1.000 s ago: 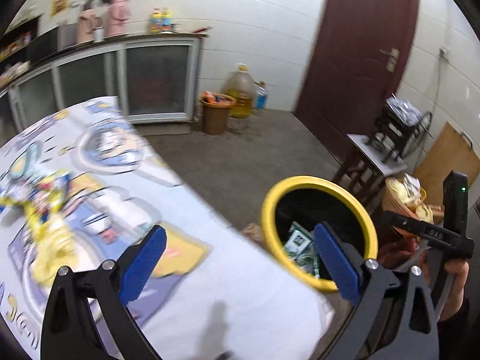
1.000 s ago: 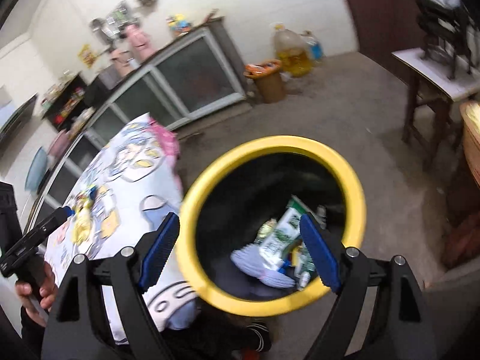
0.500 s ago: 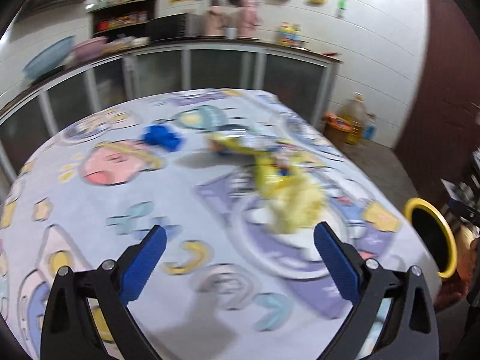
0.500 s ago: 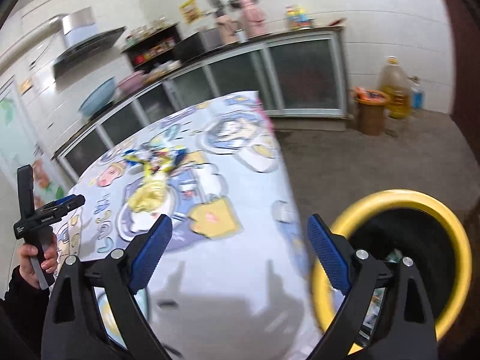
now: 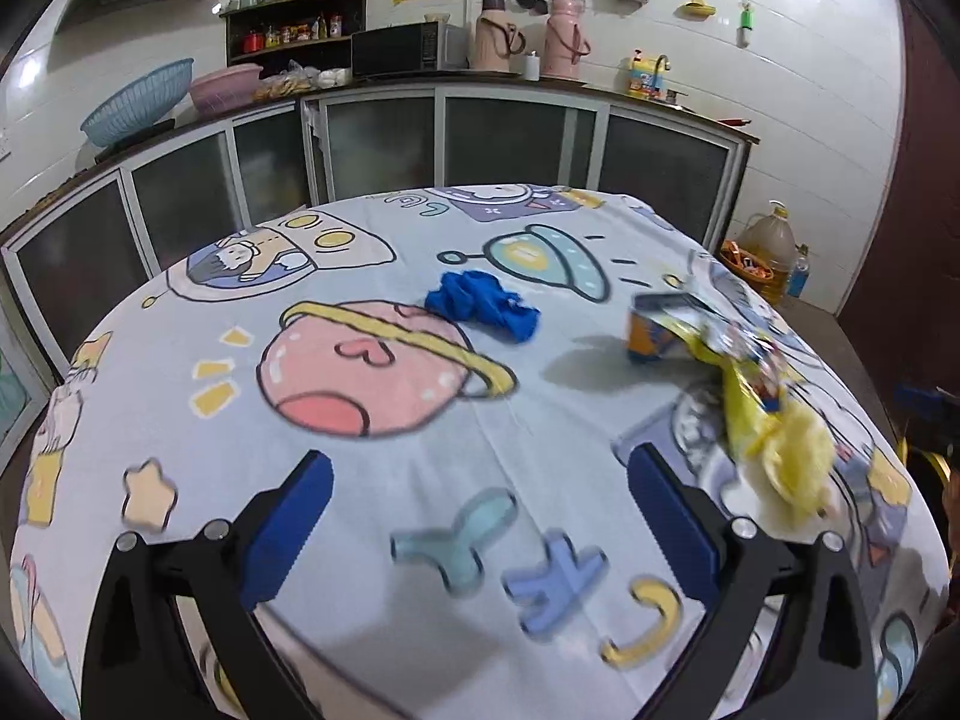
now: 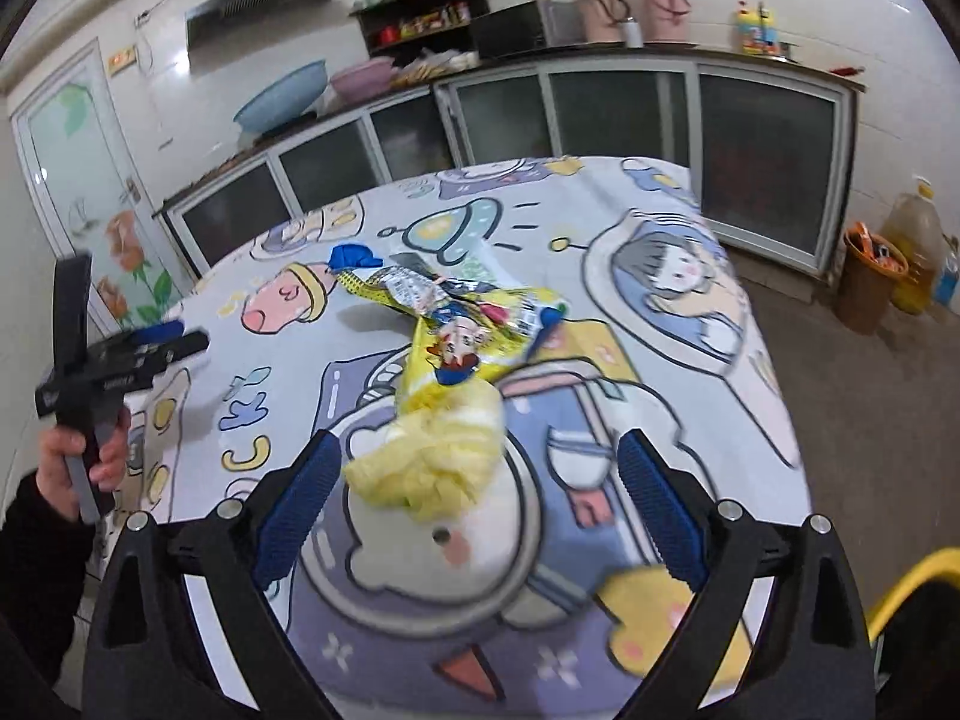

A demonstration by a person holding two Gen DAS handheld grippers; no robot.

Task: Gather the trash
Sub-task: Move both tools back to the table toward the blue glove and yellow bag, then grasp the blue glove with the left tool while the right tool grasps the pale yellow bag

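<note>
Currently listed, taking the crumpled pale-yellow plastic bag (image 6: 429, 468) as landmark. Worktop under a cartoon-print cloth (image 5: 384, 450): carries all remaining trash. Pale-yellow bag: lies directly ahead of my right tool (image 6: 477, 513), whose blue pads are spread wide and empty, apparently lined up to straddle it. Yellow printed snack wrappers (image 6: 462, 324): touching the bag on its far side, strewn toward the cupboards. Crumpled blue rubbery item, perhaps a glove (image 5: 483, 303): beyond the wrappers, well apart from the bag. Yellow-rimmed black bin (image 6: 912, 594): off the worktop edge, to the bag's right, close for short drops. Left tool (image 5: 480, 519): released, empty, hovering over bare cloth left of the bag, likely placed to reach the blue item.
</note>
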